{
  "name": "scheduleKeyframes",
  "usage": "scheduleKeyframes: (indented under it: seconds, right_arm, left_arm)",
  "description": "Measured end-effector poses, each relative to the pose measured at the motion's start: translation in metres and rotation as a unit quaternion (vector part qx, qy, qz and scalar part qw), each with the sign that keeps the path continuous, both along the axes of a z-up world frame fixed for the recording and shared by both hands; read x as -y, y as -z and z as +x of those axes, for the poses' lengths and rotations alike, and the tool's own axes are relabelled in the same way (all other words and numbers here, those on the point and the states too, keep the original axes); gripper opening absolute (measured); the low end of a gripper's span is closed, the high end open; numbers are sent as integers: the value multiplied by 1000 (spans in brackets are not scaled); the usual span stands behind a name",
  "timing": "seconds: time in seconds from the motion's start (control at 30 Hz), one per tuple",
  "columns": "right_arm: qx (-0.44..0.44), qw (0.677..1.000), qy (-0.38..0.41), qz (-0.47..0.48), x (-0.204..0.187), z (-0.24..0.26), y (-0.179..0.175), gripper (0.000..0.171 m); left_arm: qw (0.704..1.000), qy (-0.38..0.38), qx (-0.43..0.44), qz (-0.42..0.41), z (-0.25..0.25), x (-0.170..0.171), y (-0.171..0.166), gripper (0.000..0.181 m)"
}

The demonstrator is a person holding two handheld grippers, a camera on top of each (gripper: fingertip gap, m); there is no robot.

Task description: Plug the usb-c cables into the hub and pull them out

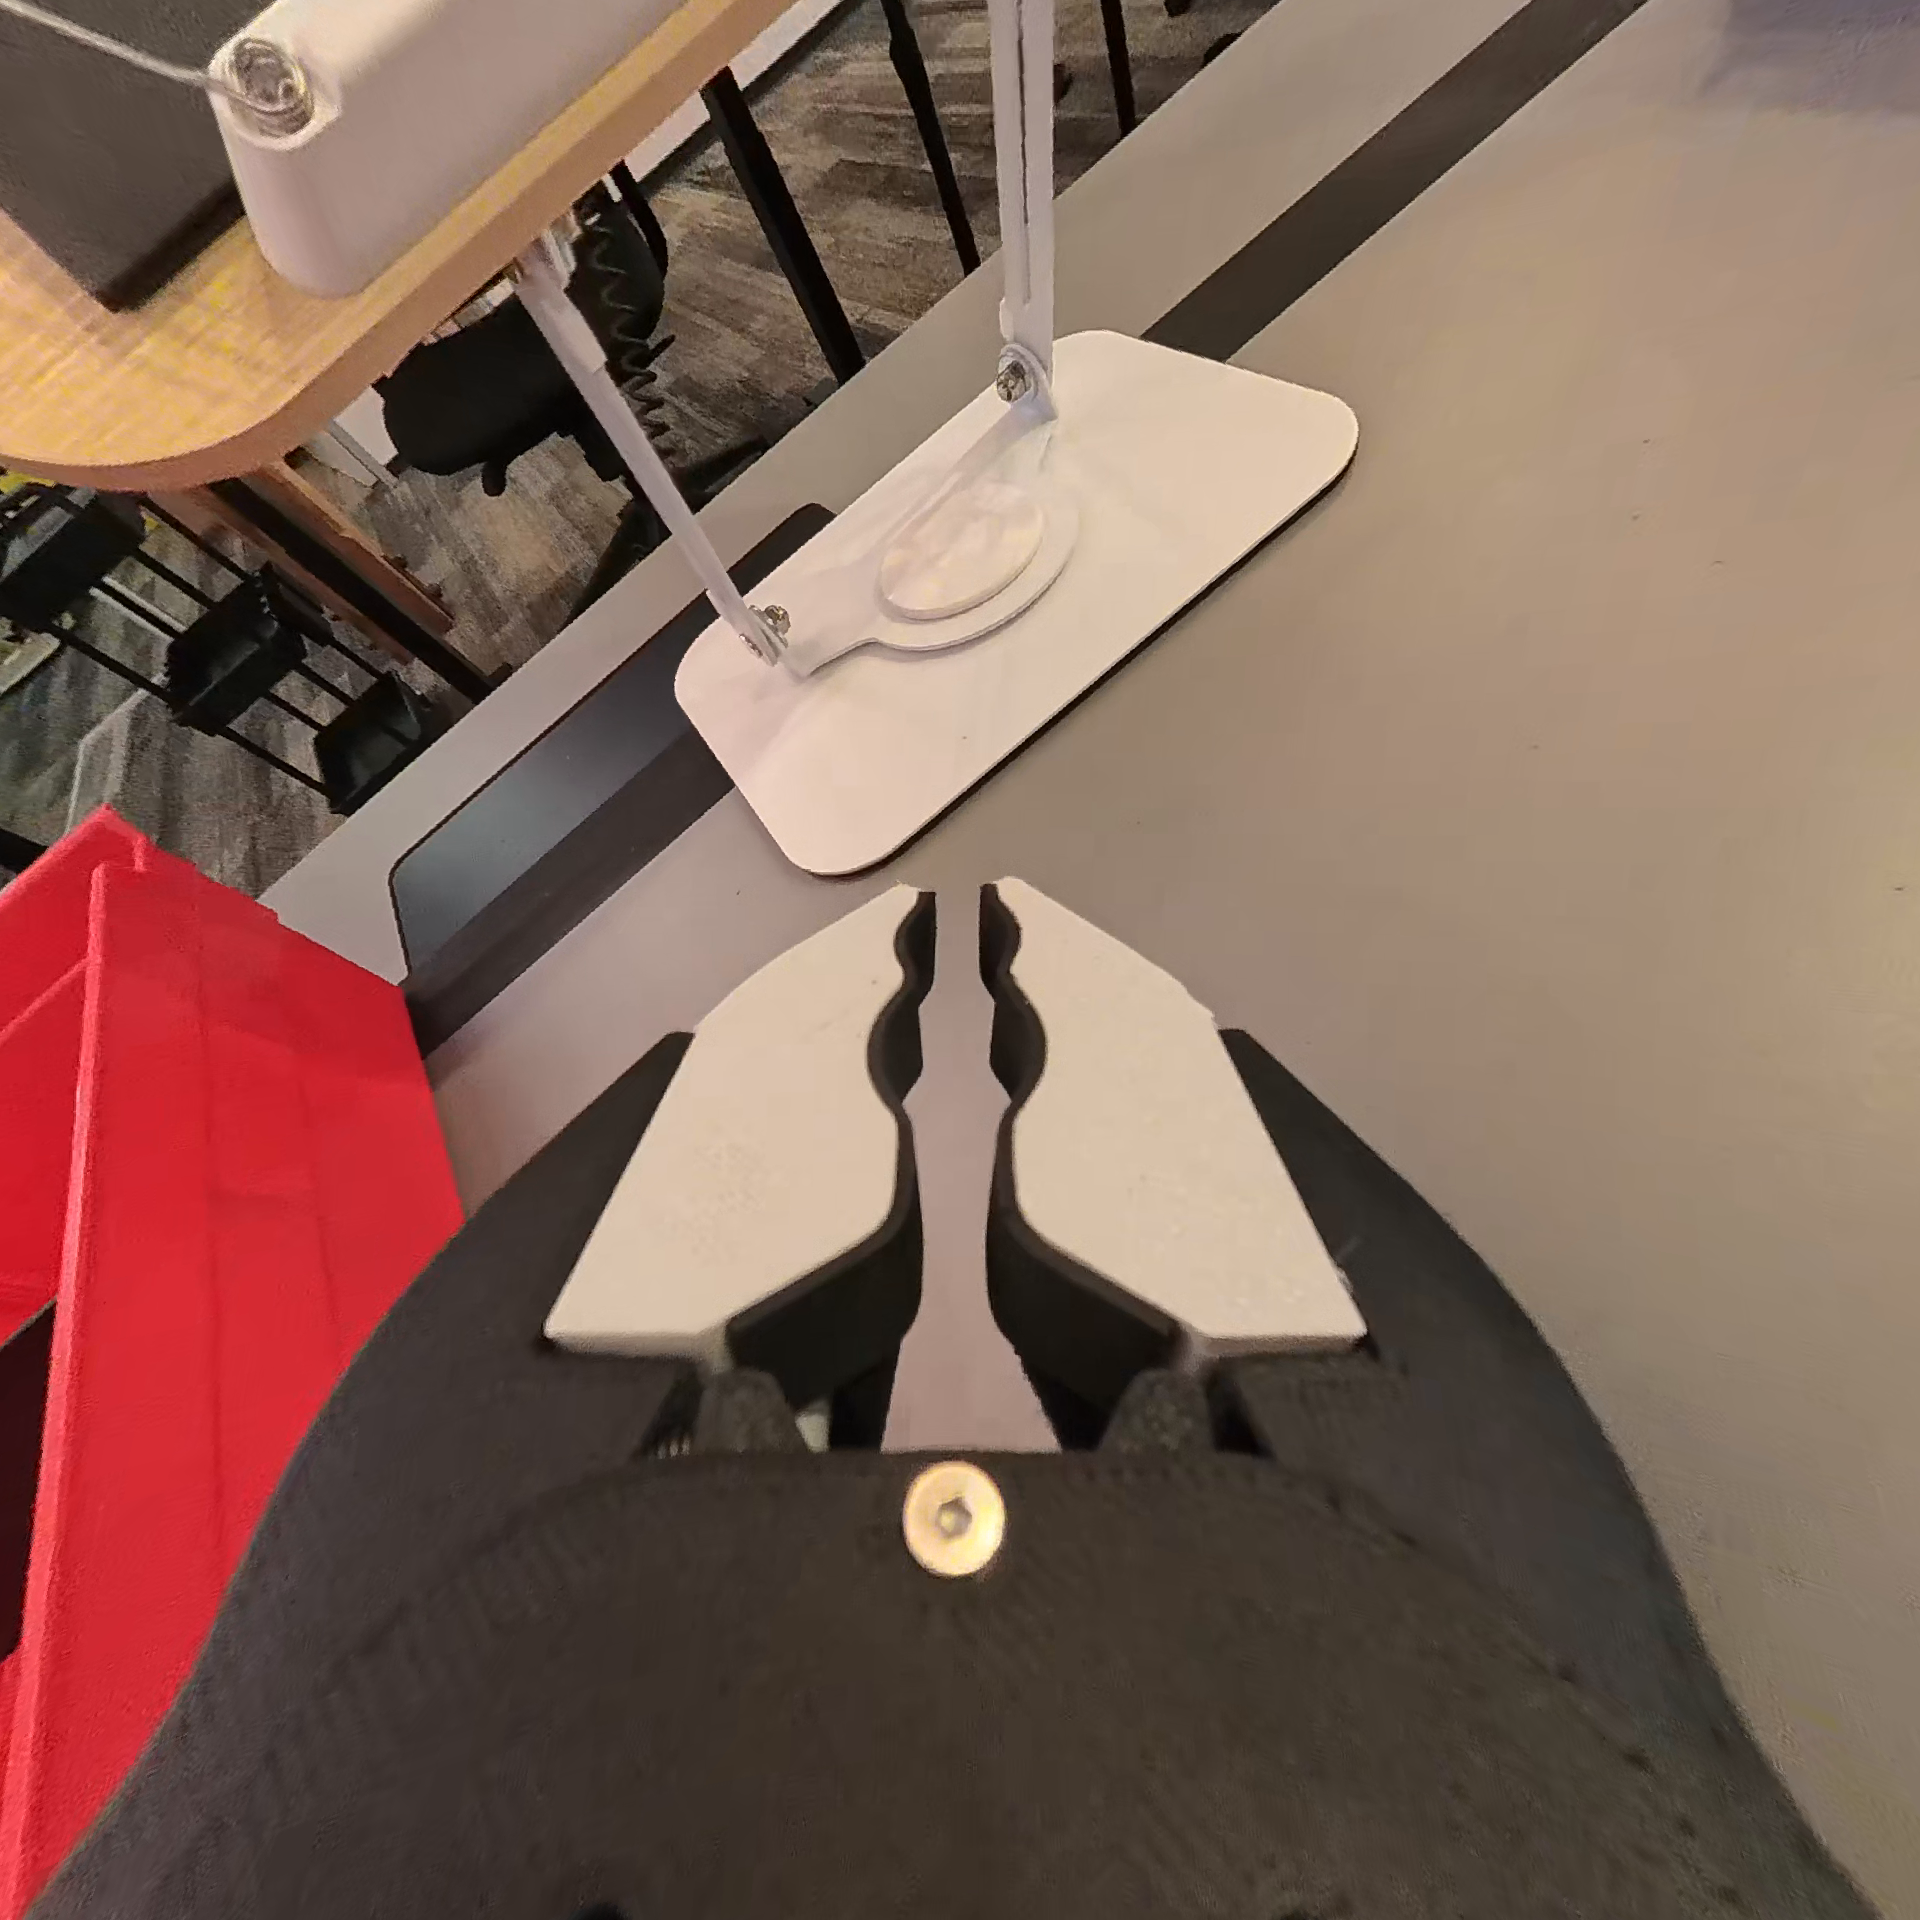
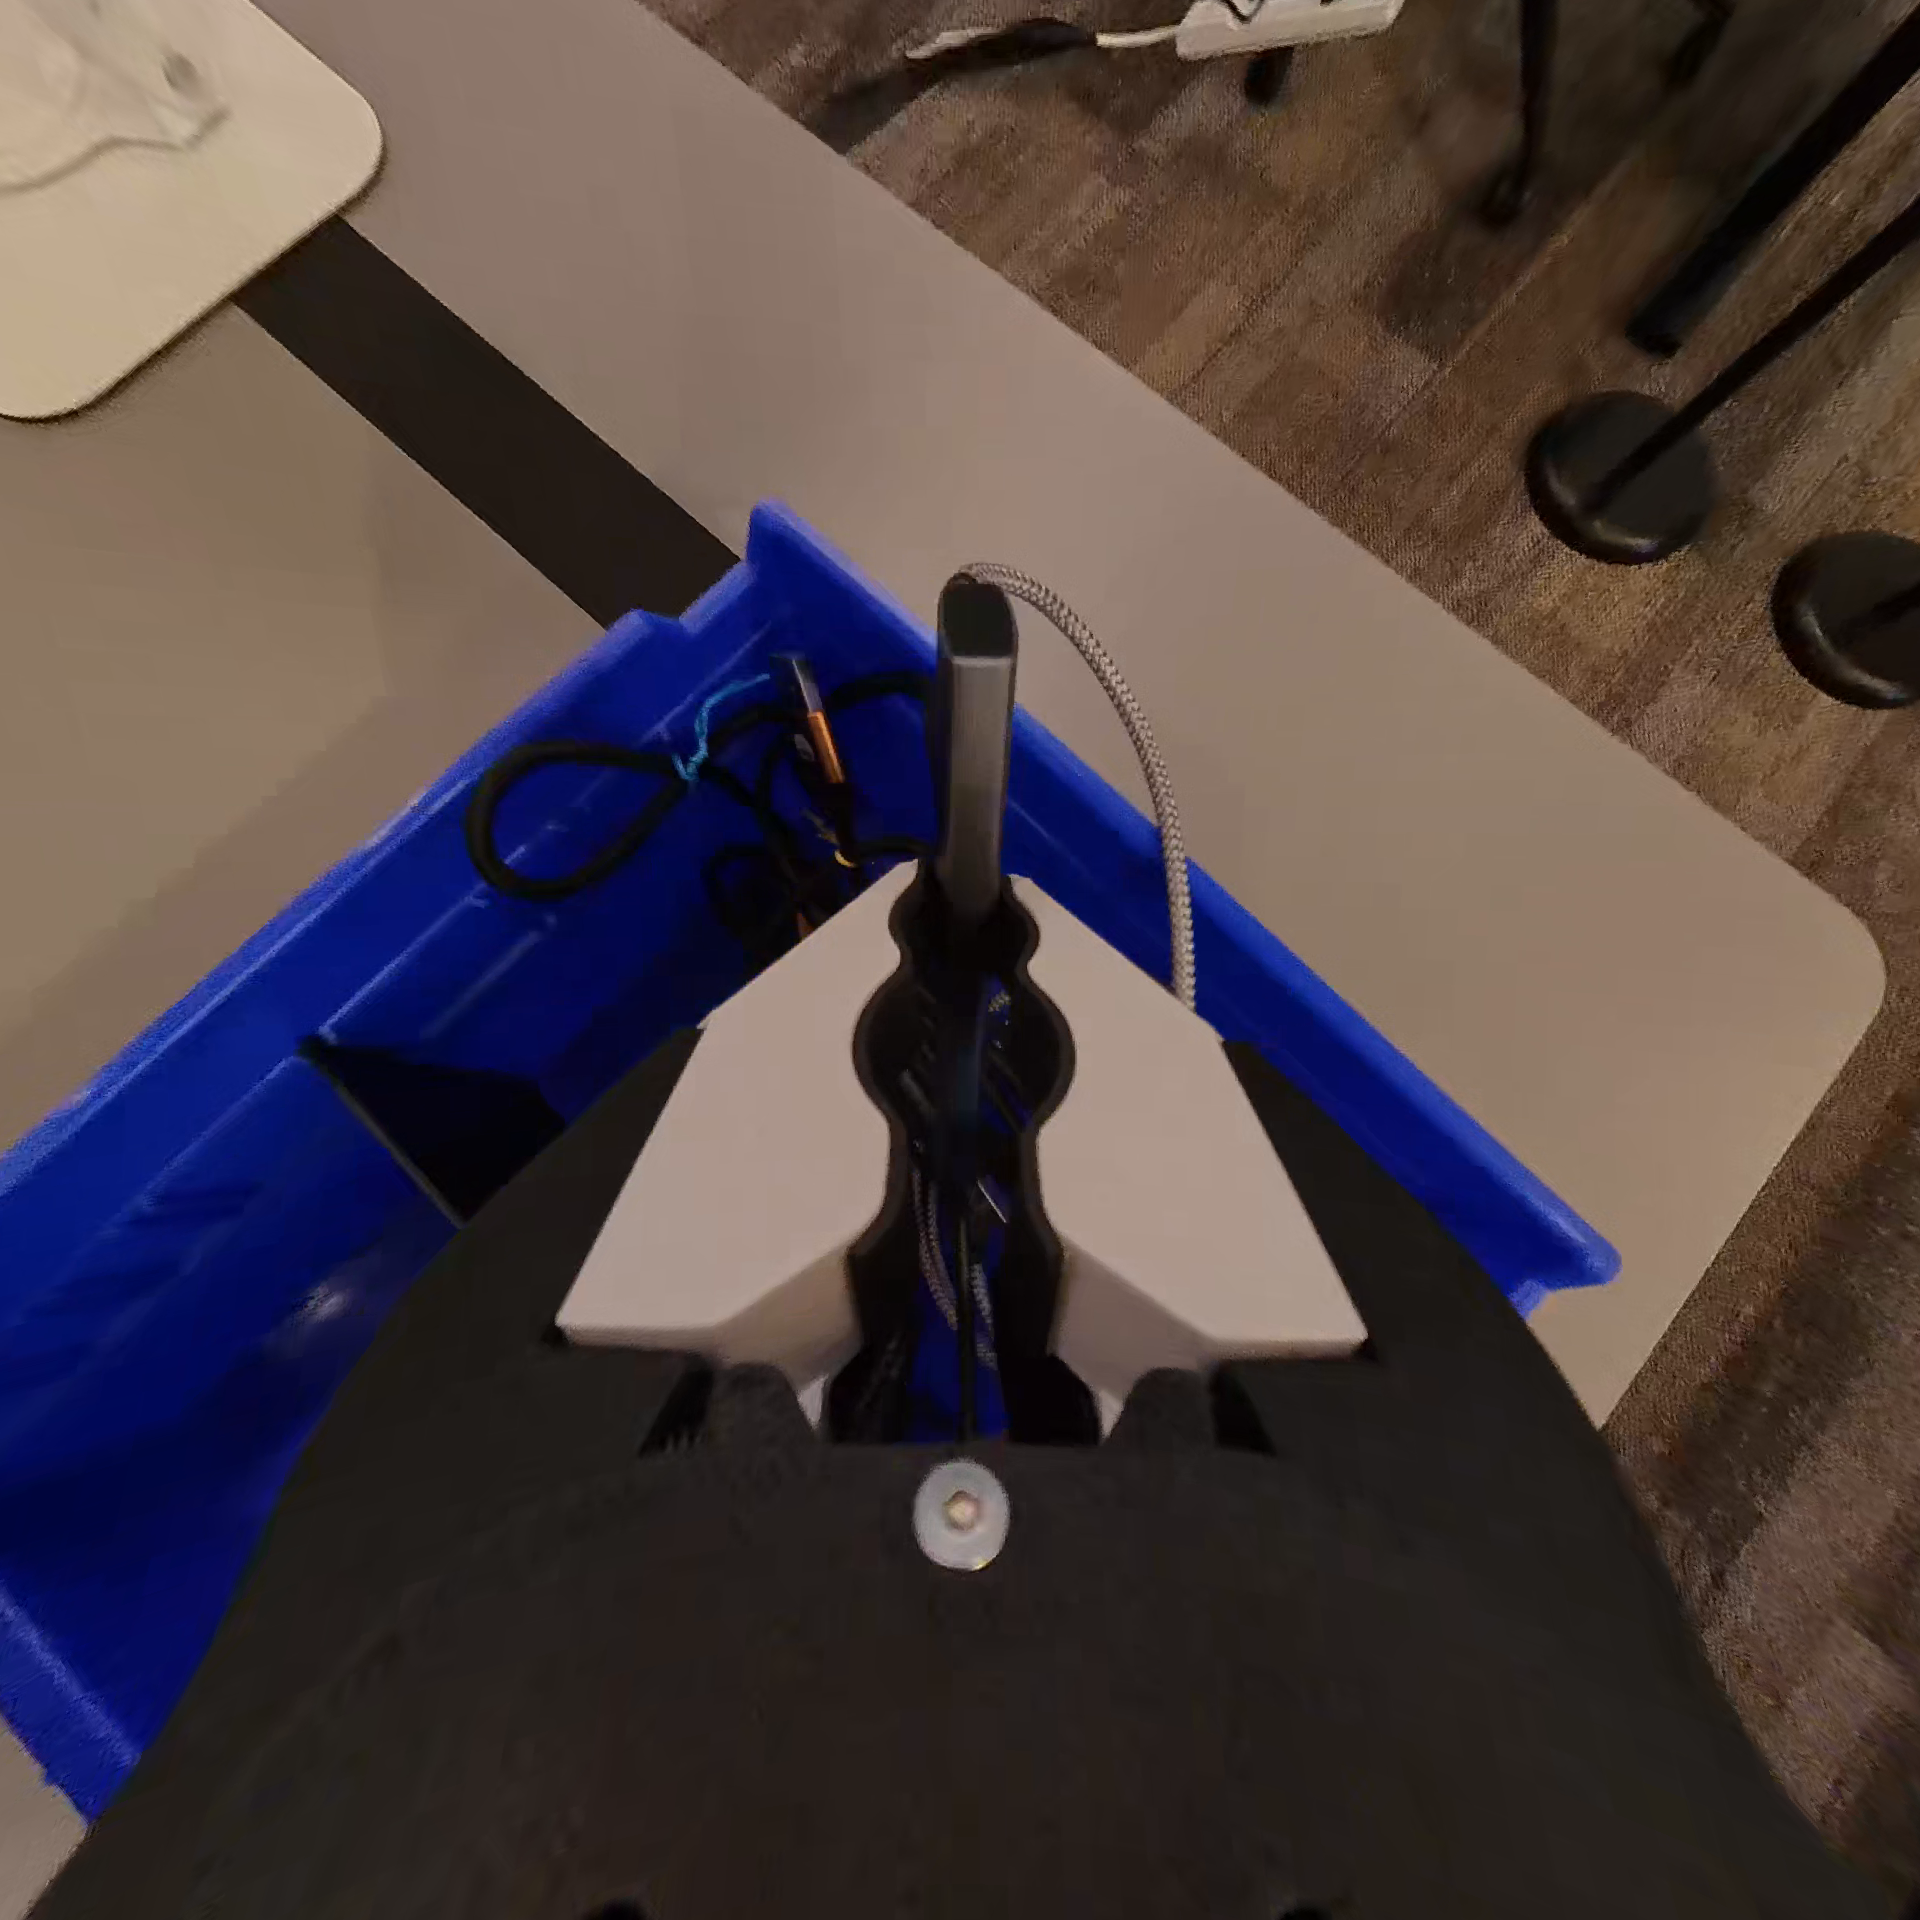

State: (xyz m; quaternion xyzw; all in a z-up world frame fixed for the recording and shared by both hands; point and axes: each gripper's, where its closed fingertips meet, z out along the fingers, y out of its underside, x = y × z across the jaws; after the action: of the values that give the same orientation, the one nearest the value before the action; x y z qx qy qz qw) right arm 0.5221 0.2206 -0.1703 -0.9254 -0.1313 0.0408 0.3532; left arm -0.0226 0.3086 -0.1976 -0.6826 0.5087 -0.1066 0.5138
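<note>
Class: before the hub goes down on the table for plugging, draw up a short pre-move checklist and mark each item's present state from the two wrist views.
1. Right gripper clamped on hub: ok.
2. Hub's braided cable hanging free of the fingers: ok.
3. Left gripper empty, jaws nearly shut: ok.
4. USB-C cables still in blue bin, none picked: not ok.
5. Hub ports facing usable side: cannot tell.
</note>
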Motion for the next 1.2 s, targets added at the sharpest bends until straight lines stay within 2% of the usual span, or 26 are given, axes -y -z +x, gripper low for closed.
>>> scheduleKeyframes:
  seconds: [0.27, 0.43, 0.5, 0.6, 0.63, 0.67, 0.7, 0.77, 0.87, 0.97, 1.07, 1.2]
  right_arm:
    - [11, 996, 47, -77, 8, 11, 25, 10]
    - [-131, 976, 149, -89, 3, 21, 30, 13]
    - [-155, 970, 167, -89, 3, 21, 32, 15]
    - [-106, 970, 188, -114, 8, 23, 33, 17]
    - [-78, 973, 190, -108, 8, 25, 30, 31]
    - [-71, 973, 193, -106, 9, 24, 26, 58]
    - [-83, 973, 186, -106, 10, 17, 20, 74]
    - [-72, 978, 174, -93, 13, 12, 6, 80]
    - [-38, 980, 171, -99, 26, 15, -6, 111]
    - [-38, 981, 156, -106, 40, 12, -17, 112]
    - [-17, 985, 166, -49, 56, 14, -46, 106]
    - [85, 967, 238, -29, 119, 36, -61, 107]
  left_arm:
    - [1000, 5, -13, 0, 4, 3, 5, 9]
    - [1000, 6, -26, 4, 4, 5, 8, 10]
    - [1000, 6, -28, 3, 3, 6, 9, 10]
    - [1000, 6, -26, -3, 3, 5, 10, 11]
    - [1000, 7, -24, -8, 3, 5, 10, 11]
    - [1000, 7, -24, -10, 3, 4, 11, 11]
    - [1000, 6, -26, -10, 3, 4, 12, 12]
    - [1000, 5, -25, -12, 3, 2, 12, 12]
    - [1000, 4, -23, -16, 3, 1, 13, 14]
    - [1000, 4, -22, -13, 4, 1, 11, 15]
    - [1000, 2, -22, 3, 3, 0, 5, 19]
    - [1000, -7, 4, 23, -2, -2, -29, 25]
